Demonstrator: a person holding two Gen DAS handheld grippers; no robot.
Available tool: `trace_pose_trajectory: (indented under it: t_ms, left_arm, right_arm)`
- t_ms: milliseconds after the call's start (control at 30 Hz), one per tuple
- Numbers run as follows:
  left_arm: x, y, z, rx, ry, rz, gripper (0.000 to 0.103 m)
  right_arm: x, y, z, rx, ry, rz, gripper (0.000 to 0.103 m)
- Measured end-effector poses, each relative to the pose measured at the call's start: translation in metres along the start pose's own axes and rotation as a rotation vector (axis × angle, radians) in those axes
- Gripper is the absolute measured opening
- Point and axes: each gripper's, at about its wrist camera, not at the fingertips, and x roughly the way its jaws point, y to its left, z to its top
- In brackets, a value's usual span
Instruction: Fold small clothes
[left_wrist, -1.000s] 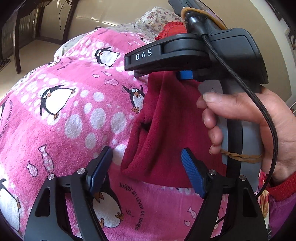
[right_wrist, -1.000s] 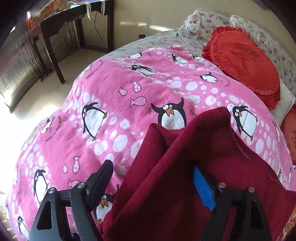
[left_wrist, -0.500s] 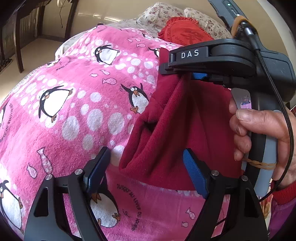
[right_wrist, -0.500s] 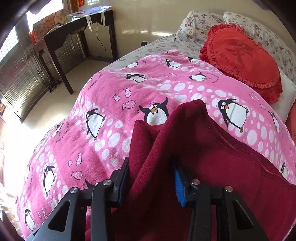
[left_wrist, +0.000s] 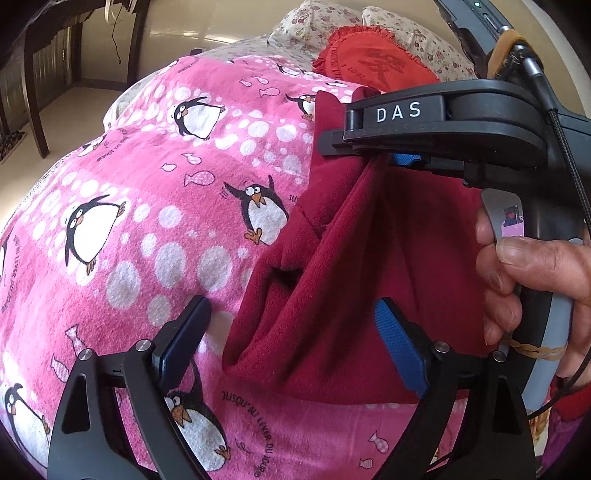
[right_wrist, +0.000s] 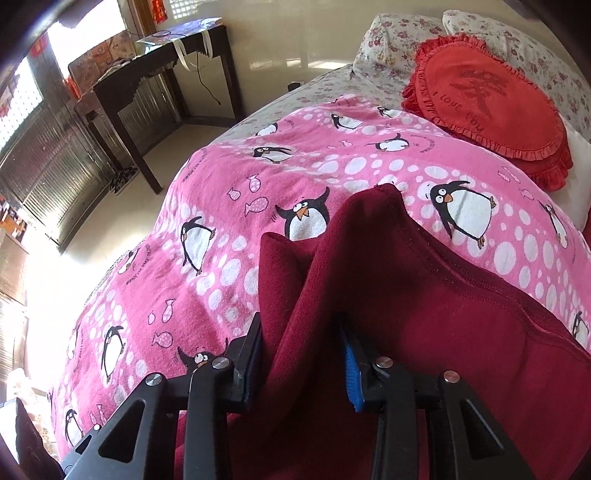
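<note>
One dark red fleece garment (right_wrist: 424, 295) is lying on one pink penguin-print blanket (right_wrist: 229, 236). One round red ruffled cushion (right_wrist: 487, 107) is leaning against two floral pillows (right_wrist: 391, 40). One dark wooden side table (right_wrist: 155, 85) is standing beyond the bed. Two black tools are showing.

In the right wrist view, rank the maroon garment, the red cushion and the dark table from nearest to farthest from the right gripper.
1. Maroon garment: pinched between the right gripper's closing jaws.
2. Red cushion: upper right, at the head of the bed.
3. Dark table: upper left, across the floor by the wall.
</note>
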Motion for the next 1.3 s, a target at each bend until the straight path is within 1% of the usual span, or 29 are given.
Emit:
trace_pose_trajectory:
  t_ms: [67,133,167,400,633,667,700,733,800,833,933,1067,1133,1300]
  left_arm:
    - [0.003,0.001,0.007,-0.005,-0.006,-0.004,0.091]
    - [0.008,0.001,0.014,-0.012,-0.012,-0.013,0.094]
    - [0.010,0.000,0.015,-0.011,-0.018,-0.011,0.094]
    - [0.019,-0.010,0.016,0.057,-0.030,0.035,0.095]
    - [0.019,-0.011,0.016,0.057,-0.028,0.040,0.094]
    - [0.019,-0.012,0.016,0.061,-0.037,0.046,0.092]
    - [0.014,-0.012,0.012,0.067,-0.051,0.054,0.079]
    - [0.014,-0.013,0.013,0.074,-0.060,0.051,0.058]
    - [0.014,-0.011,0.013,0.061,-0.036,-0.019,0.033]
    - [0.013,-0.012,0.013,0.048,-0.037,-0.027,0.030]
    - [0.004,-0.020,0.014,0.061,-0.057,-0.032,0.024]
    - [-0.020,-0.038,0.018,0.086,-0.092,-0.077,0.022]
    - [-0.029,-0.053,0.024,0.115,-0.102,-0.106,0.022]
    - [-0.042,-0.101,0.026,0.198,-0.110,-0.172,0.022]
  right_arm:
    - [0.000,-0.004,0.001,0.015,0.004,0.019,0.036]
    - [0.002,-0.007,0.001,0.031,0.007,0.036,0.036]
    - [0.003,-0.008,0.002,0.036,0.008,0.042,0.036]
    - [0.006,-0.010,0.002,0.040,0.007,0.053,0.036]
    - [0.003,-0.013,0.000,0.055,-0.004,0.067,0.035]
    - [0.001,-0.012,0.000,0.053,-0.013,0.068,0.032]
    - [-0.002,-0.012,-0.001,0.048,-0.021,0.068,0.030]
    - [-0.005,-0.011,-0.002,0.042,-0.028,0.067,0.028]
    - [-0.011,-0.010,-0.003,0.032,-0.038,0.070,0.026]
    - [-0.013,-0.011,-0.004,0.032,-0.041,0.074,0.024]
    - [-0.024,-0.018,-0.005,0.047,-0.053,0.098,0.020]
    - [-0.048,-0.033,-0.006,0.067,-0.086,0.137,0.019]
    - [-0.062,-0.043,-0.007,0.079,-0.106,0.146,0.019]
    - [-0.107,-0.076,-0.015,0.093,-0.166,0.129,0.018]
